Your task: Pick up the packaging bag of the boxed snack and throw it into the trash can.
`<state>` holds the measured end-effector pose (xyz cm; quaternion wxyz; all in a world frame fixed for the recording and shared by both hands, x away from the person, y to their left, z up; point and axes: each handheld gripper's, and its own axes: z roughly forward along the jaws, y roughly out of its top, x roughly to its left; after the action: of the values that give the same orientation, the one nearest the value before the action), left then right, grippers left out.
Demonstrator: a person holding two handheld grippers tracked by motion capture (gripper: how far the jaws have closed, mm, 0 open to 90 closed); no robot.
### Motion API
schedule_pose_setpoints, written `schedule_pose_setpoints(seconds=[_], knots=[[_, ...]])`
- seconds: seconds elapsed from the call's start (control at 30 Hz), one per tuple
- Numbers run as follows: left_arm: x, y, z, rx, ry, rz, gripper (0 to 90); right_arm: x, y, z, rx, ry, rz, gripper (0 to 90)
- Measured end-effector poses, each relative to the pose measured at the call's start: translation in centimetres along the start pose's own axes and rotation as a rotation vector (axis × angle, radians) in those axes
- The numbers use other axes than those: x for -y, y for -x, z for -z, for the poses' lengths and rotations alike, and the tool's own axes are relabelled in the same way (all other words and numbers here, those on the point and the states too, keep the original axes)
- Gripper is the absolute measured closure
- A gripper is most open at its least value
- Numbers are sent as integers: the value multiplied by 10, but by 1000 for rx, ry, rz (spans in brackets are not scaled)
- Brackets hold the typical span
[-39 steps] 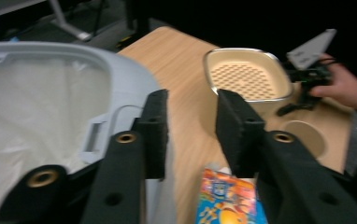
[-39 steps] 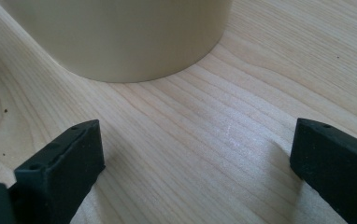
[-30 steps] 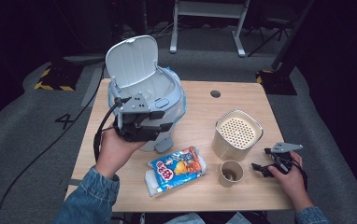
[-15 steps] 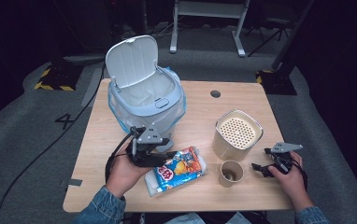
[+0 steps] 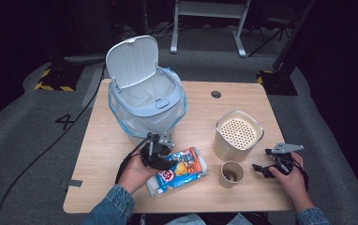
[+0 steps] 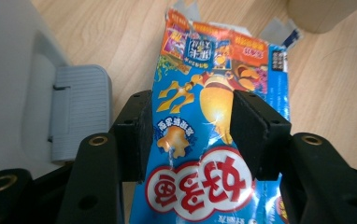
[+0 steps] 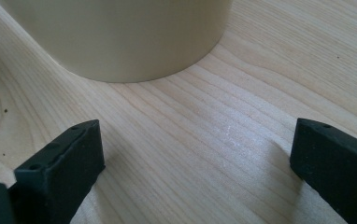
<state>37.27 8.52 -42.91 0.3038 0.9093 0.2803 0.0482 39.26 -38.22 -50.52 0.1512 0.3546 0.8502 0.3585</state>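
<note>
A wooden table (image 5: pixel 97 187) is carrying, largest first, a pale blue lidded bin (image 5: pixel 145 101) standing open at the back, a cream perforated canister (image 5: pixel 238 134), a blue snack bag (image 5: pixel 177 171) lying flat near the front edge, and a small paper cup (image 5: pixel 232 174). The left gripper (image 5: pixel 160 159), which was hovering in front of the bin a second ago, is now sitting down over the snack bag with its jaws apart on either side of it, the pads not visibly pressing. The right gripper (image 5: pixel 266 168) is resting unmoved beside the cup, jaws wide apart over bare wood.
</note>
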Motion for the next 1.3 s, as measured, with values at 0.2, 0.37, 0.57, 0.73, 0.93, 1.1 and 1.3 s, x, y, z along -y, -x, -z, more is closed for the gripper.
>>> schedule_pose_setpoints(seconds=[0.2,0.37,0.57,0.73,0.93,1.1,1.3], knots=[[-8,-9,-19,-42,-55,31,496,0,0,0,0,0,0,29],[-8,-18,-28,-26,-95,48,510,0,0,0,0,0,0,29],[-8,-25,-32,20,-111,76,565,0,0,0,1,0,0,29],[-7,-27,-37,83,-154,93,584,0,0,0,1,0,0,29],[-7,-26,-38,94,-170,85,664,0,0,0,1,0,0,29],[-7,-26,-35,89,-172,70,808,0,0,0,1,0,0,29],[-6,-28,-23,123,-106,76,887,0,0,0,1,0,0,29]])
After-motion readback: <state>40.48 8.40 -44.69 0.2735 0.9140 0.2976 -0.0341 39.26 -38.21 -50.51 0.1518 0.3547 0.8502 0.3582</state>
